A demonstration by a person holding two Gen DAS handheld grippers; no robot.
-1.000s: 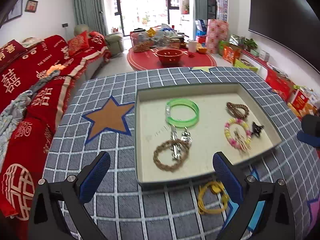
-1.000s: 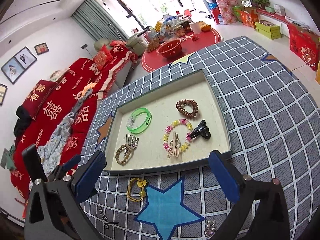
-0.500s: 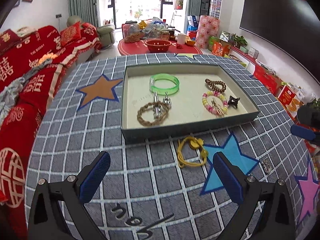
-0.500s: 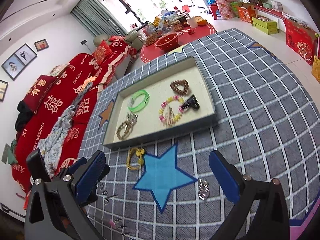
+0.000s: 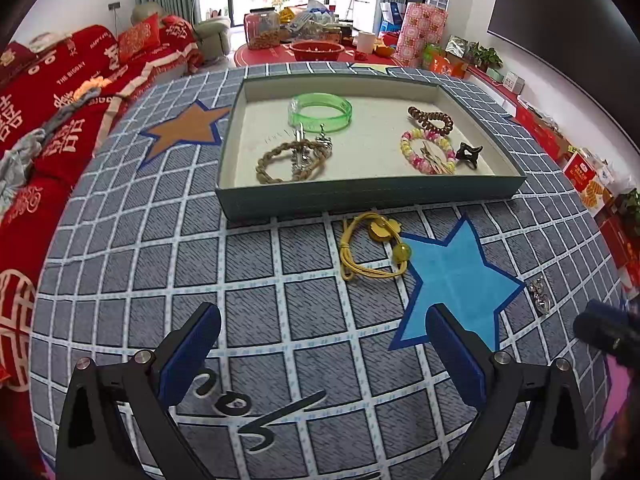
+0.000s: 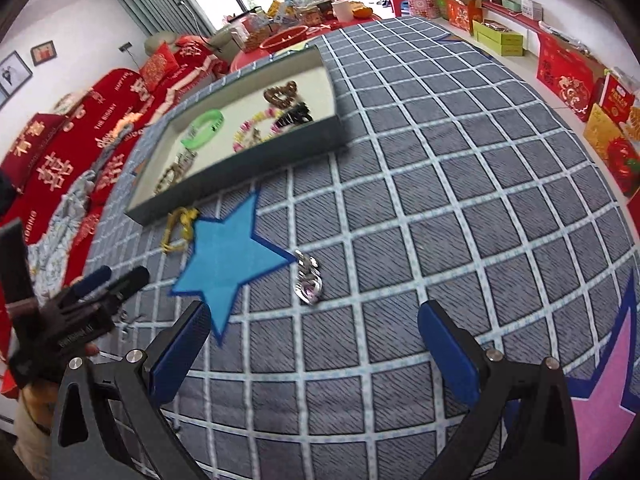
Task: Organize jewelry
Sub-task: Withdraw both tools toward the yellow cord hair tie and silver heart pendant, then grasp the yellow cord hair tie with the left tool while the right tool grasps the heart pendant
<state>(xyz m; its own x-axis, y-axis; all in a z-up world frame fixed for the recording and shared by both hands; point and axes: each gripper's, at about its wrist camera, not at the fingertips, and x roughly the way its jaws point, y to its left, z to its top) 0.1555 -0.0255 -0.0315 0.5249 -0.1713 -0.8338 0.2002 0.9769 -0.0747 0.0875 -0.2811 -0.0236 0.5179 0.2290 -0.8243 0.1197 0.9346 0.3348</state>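
Both grippers hang wide open and empty, tilted down: left gripper (image 5: pixel 322 354) behind the yellow cord bracelet (image 5: pixel 372 246), right gripper (image 6: pixel 314 350) behind the shiny silver clip (image 6: pixel 307 282).

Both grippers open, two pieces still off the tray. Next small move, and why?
Probably lower the right gripper onto the small silver clip: it lies on the grey checked mat just ahead of the open jaws, outside the teal tray. The yellow cord bracelet suits the left gripper.

"THE BIGDAY" on red sofa cover (image 5: pixel 72 76)
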